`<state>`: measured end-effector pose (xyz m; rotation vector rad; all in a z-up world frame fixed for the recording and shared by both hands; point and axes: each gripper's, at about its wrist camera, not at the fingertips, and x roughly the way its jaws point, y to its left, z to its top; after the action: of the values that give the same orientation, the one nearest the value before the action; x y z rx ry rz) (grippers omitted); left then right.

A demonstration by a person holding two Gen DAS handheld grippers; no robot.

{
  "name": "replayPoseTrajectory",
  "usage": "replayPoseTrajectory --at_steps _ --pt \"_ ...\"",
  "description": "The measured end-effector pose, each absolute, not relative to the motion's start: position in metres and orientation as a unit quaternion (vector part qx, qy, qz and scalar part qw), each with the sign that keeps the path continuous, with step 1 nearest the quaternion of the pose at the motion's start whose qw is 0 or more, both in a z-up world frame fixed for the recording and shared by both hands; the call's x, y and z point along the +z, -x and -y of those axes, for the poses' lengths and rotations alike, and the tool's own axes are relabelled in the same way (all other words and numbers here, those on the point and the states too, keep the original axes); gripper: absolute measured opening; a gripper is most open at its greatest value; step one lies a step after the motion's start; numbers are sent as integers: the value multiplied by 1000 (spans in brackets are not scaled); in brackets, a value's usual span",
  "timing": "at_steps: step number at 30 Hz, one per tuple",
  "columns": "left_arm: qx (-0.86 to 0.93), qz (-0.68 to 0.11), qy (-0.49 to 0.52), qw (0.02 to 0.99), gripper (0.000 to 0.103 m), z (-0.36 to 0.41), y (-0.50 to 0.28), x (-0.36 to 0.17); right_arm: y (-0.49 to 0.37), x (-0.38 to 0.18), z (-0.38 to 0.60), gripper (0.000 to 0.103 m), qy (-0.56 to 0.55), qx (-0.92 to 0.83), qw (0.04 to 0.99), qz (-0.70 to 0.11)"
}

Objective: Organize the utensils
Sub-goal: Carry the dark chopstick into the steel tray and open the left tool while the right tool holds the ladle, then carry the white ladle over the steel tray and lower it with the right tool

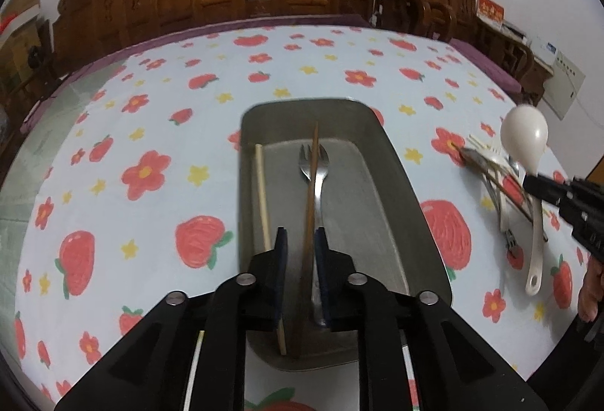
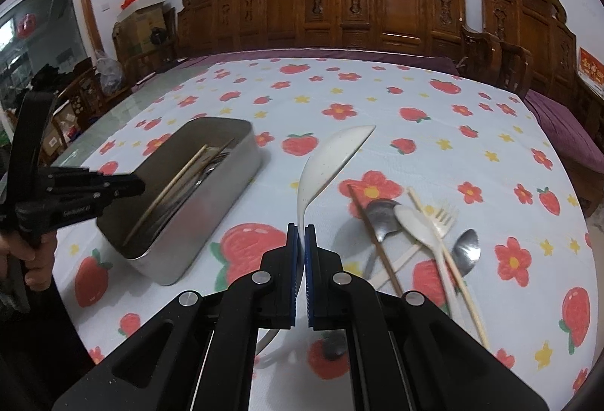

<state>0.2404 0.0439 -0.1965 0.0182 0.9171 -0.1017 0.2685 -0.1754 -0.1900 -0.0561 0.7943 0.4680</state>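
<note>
Left wrist view: left claw over the metal tin, jaws a bit apart w/ a brown chopstick between them; can't tell if the pads touch it.
Inside the tin: fork under that chopstick, pale chopstick along the left wall. Right of the tin, well apart, right claw clamped on the white ladle, lifted off the counter. Below it a loose pile: metal spoon, plastic fork, more chopsticks. Counter beyond the tin bare to its far edge; carved wooden chairs behind.
</note>
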Motion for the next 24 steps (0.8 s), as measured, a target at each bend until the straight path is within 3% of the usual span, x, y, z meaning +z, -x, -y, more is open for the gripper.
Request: replayPoseTrajectory --at_steps 3,9,11,14,17,24 --pt "-44 -431 -4 901 18 -52 -238 -191 -265 -186 164 5 27 238 893 -380" --pt "-34 -414 0 910 41 -65 -235 -182 -260 -173 139 5 33 259 892 -370" --pt "-31 -408 3 913 64 -69 -234 -179 -260 -169 131 5 37 265 891 -367" --pt "-17 -397 11 918 81 -78 -233 -174 -262 -162 115 5 46 276 889 -363" --pt "-8 -395 16 919 88 -86 -234 -173 -266 -157 100 4 56 283 888 -358" --pt "6 -391 27 920 93 -106 -234 -169 -283 -150 69 4 65 292 888 -349"
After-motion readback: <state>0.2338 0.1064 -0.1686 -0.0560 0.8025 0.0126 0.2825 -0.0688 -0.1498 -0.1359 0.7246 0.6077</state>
